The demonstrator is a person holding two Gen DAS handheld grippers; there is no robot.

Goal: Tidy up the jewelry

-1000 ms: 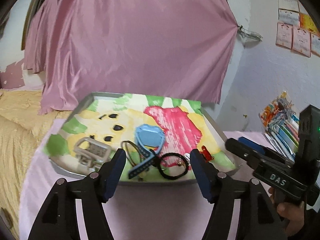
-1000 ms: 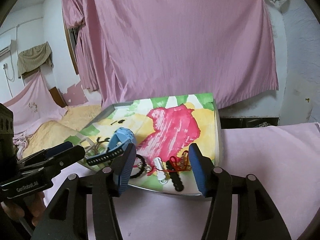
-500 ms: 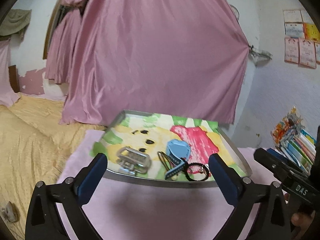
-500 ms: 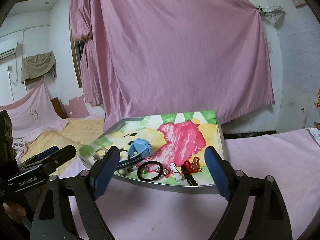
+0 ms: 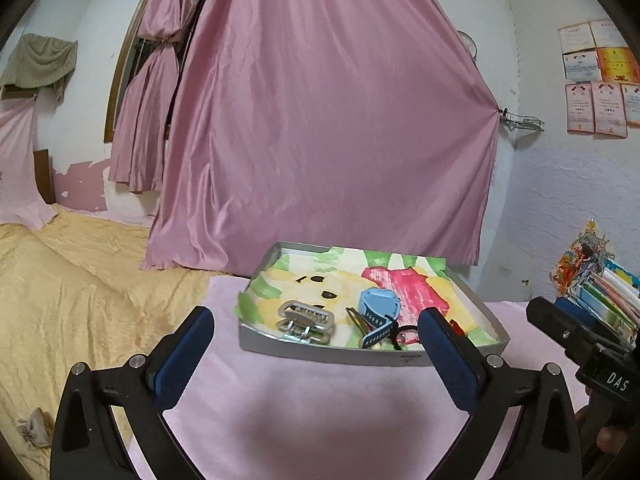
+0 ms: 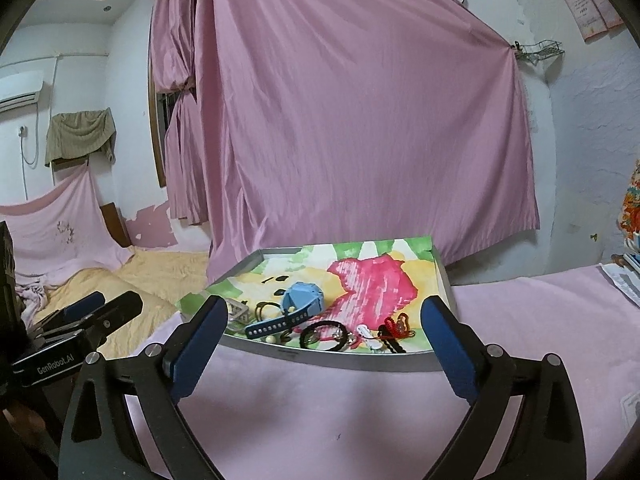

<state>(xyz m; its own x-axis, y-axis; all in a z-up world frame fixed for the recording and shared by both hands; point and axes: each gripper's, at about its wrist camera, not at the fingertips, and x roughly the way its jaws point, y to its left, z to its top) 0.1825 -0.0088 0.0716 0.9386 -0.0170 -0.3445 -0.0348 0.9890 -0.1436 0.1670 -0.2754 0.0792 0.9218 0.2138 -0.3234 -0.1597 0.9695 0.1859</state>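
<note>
A shallow grey tray [image 5: 320, 350] lined with a bright painted sheet sits on the pink tablecloth. In it lie a silver metal watch [image 5: 306, 318], a light blue watch [image 5: 378, 308] [image 6: 300, 300], a black bracelet [image 6: 324, 334], a red knotted cord [image 6: 394, 326] and a white clip [image 6: 366, 332]. My left gripper [image 5: 315, 314] hangs short of the tray's near rim [image 6: 340, 358], open wide and empty. My right gripper [image 6: 324, 304] is also short of the rim. Its jaws are opening and nothing is between them. Each gripper shows in the other's view: the right [image 5: 568, 332], the left [image 6: 100, 312].
A pink curtain [image 5: 328, 140] hangs right behind the tray. A bed with a yellow cover [image 5: 80, 288] lies to the left. A stack of colourful books [image 5: 600, 292] stands at the right edge of the table. The pink cloth [image 5: 320, 408] spreads between me and the tray.
Both grippers have drawn back from the tray and spread their jaws much wider. The tray now looks smaller and farther off. The jewelry has not moved.
</note>
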